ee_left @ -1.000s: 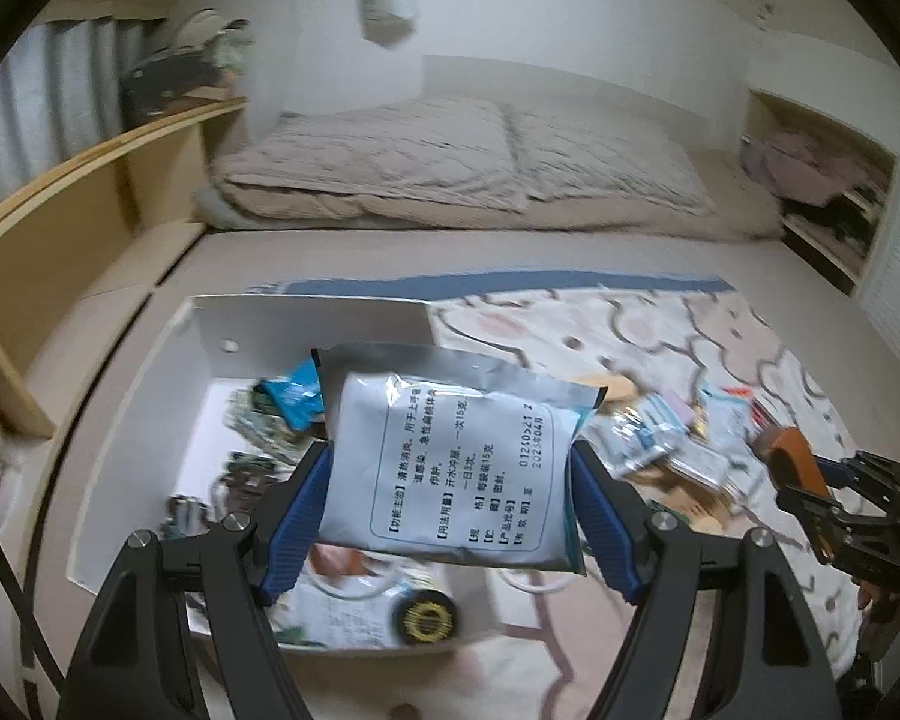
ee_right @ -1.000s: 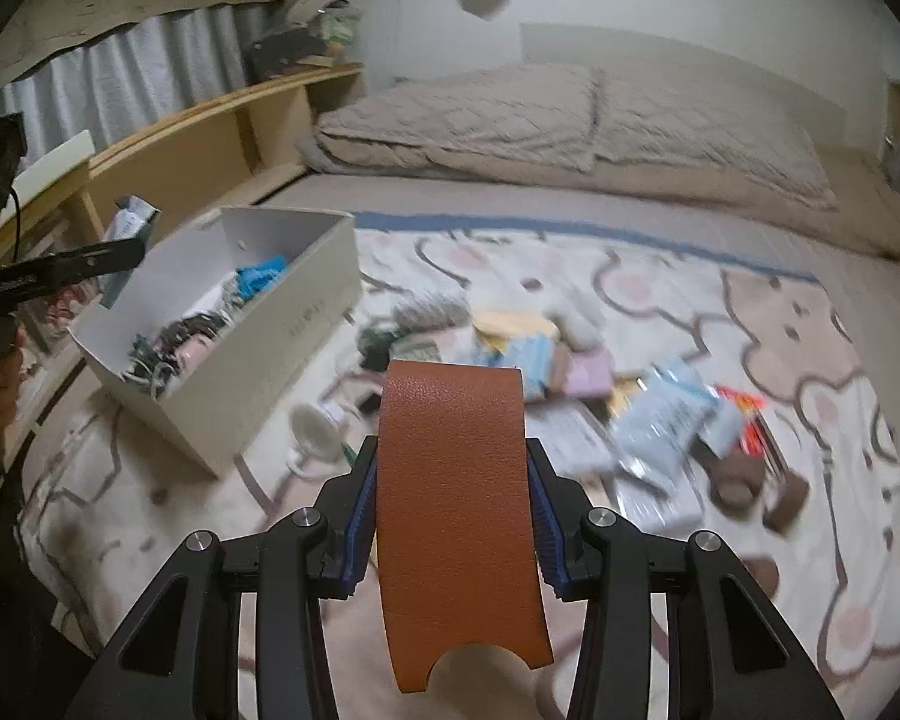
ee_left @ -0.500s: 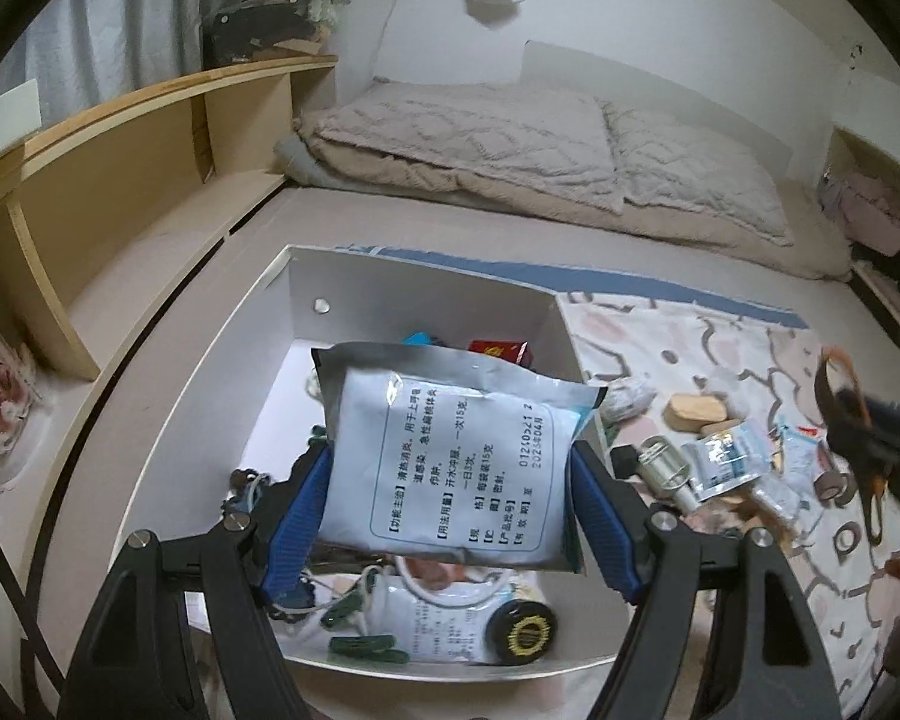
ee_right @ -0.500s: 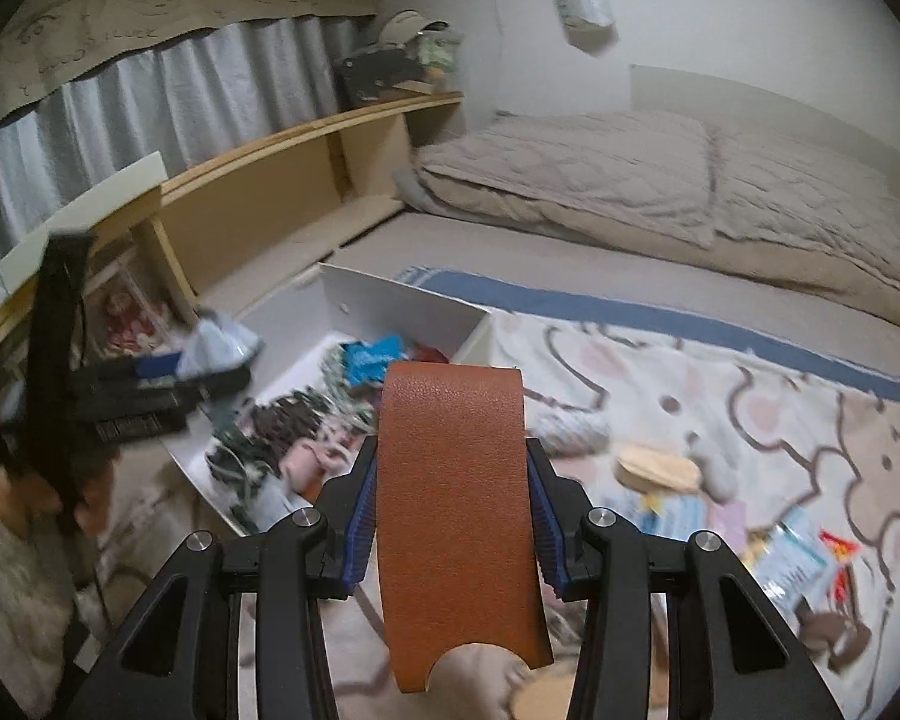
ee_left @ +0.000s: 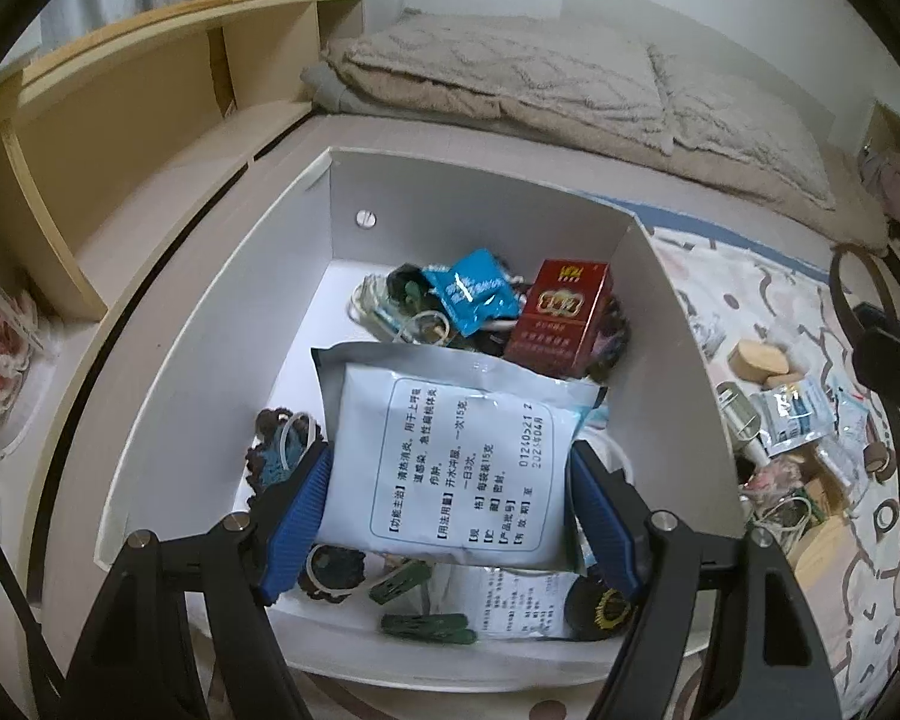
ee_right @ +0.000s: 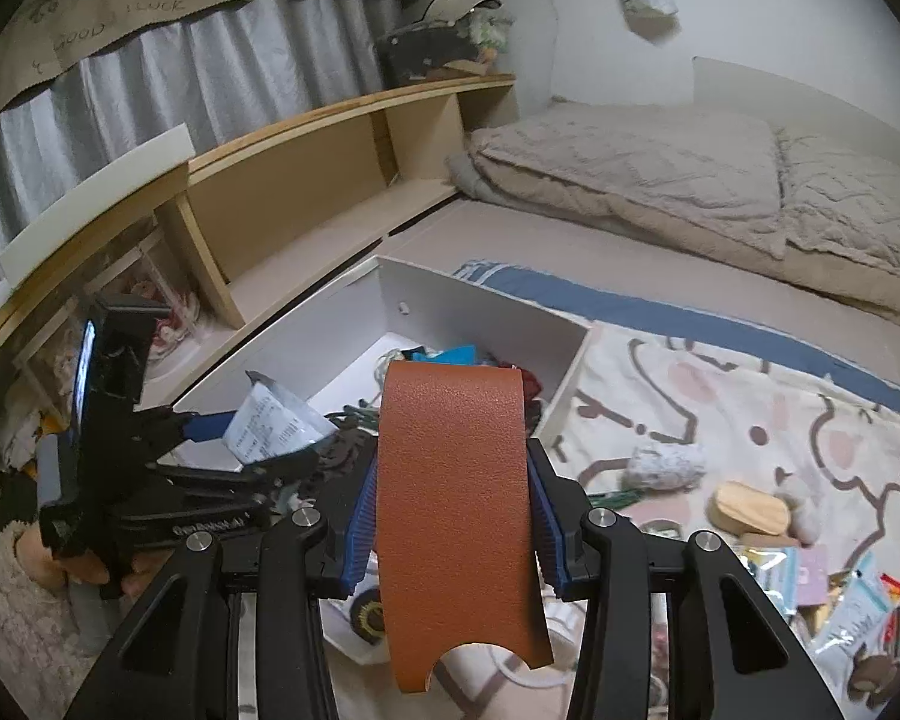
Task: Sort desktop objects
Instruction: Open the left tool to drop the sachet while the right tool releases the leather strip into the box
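While you hold the left gripper over the white box, its fingers pinch the medicine sachet by its two side edges, inside the box walls. Bare box floor shows only along the left wall. Your right gripper pinches the brown leather piece upright, just at the box's near right corner. Versus a second ago, the box now fills the left view, where it was farther off, and the right view has swung from the blanket clutter to the box. Box holds a red cigarette pack, blue packet, green clips, hair ties, paper slip. Loose items lie on the patterned blanket, right of the box.
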A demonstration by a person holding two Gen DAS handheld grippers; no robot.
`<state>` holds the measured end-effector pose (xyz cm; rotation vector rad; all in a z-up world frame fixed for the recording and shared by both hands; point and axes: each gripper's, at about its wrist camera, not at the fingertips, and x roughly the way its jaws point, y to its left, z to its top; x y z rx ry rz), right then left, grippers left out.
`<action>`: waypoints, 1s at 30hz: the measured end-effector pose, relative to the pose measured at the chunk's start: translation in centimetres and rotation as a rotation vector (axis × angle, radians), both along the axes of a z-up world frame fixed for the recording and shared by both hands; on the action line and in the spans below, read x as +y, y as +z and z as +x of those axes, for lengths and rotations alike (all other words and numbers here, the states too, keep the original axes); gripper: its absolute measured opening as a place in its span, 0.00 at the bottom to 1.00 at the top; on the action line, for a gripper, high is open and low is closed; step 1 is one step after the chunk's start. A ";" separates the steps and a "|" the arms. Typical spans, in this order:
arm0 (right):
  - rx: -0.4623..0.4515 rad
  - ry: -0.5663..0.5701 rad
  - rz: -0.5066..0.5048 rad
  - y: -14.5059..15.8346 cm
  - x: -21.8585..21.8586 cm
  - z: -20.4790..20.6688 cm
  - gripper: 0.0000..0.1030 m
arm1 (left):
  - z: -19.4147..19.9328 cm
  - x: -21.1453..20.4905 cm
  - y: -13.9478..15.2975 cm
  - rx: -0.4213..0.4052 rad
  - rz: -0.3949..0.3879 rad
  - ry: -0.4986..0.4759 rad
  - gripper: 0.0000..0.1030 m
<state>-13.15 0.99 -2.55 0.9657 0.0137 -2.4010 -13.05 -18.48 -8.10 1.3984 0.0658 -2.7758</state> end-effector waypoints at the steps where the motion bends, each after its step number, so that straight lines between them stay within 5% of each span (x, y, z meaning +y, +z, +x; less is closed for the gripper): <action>1: -0.006 0.006 -0.004 -0.2 -0.5 -0.2 0.44 | 0.0 -0.1 -0.2 -0.006 -0.007 0.002 0.75; 12: -0.064 0.027 0.018 -2.5 -4.1 -2.3 0.44 | -0.3 -0.6 -1.6 -0.043 -0.083 0.015 0.76; 30: -0.130 0.061 0.139 -5.2 -7.4 -5.3 0.44 | 0.2 -0.9 -2.2 -0.035 -0.095 -0.026 0.95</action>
